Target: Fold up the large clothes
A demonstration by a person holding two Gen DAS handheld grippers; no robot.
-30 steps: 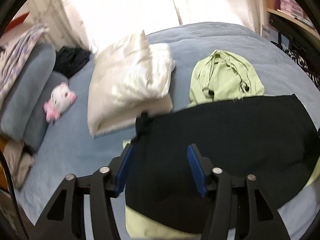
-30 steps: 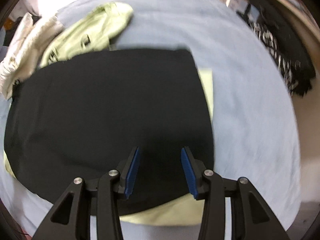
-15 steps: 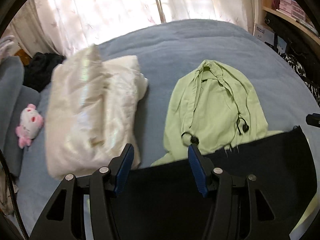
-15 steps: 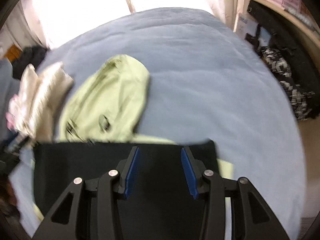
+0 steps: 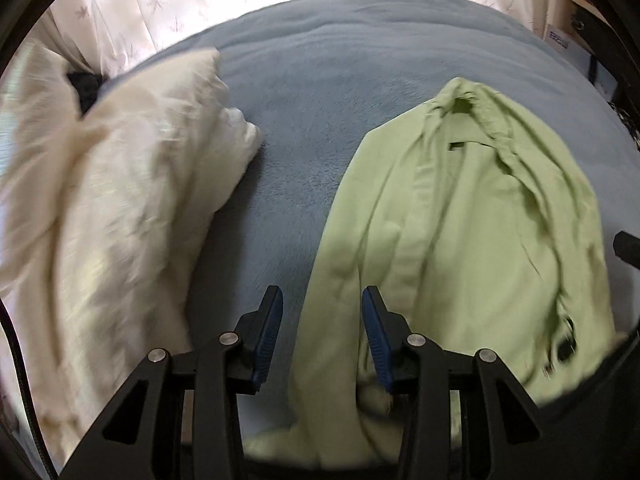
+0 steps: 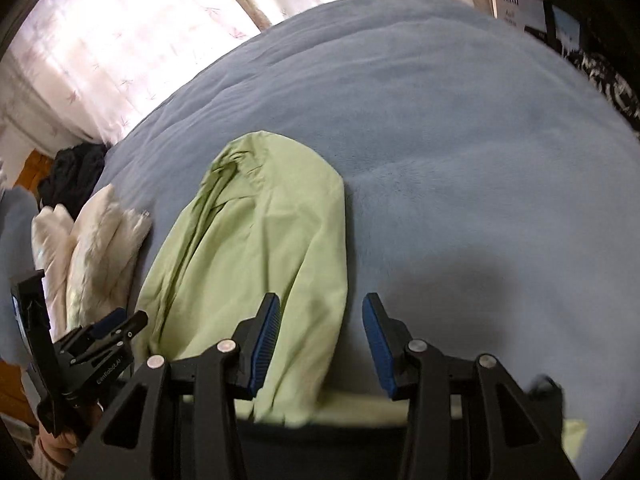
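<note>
A light green hooded garment [image 5: 480, 220] lies on the blue bed cover [image 5: 320, 80], hood end away from me. Its black folded part [image 6: 320, 448] shows only along the bottom of the right wrist view. My left gripper [image 5: 321, 300] hovers over the garment's left edge; its jaws are closing, with green cloth under and between them but the pads not pressing on it. The left gripper [image 6: 116, 324] also shows at the lower left of the right wrist view. My right gripper [image 6: 321, 304] stands open over the right edge of the green garment [image 6: 260, 240], holding nothing.
A cream pillow [image 5: 112, 200] lies just left of the garment. A dark heap of clothes [image 6: 76, 172] sits at the bed's far left by the curtains [image 6: 120, 40]. Black-and-white patterned fabric [image 6: 608, 80] hangs at the right. A hand [image 6: 56, 448] holds the left gripper.
Both grippers moved from above the black folded part forward to the green hood end. The left jaws have narrowed. The pillow now looms larger on the left.
</note>
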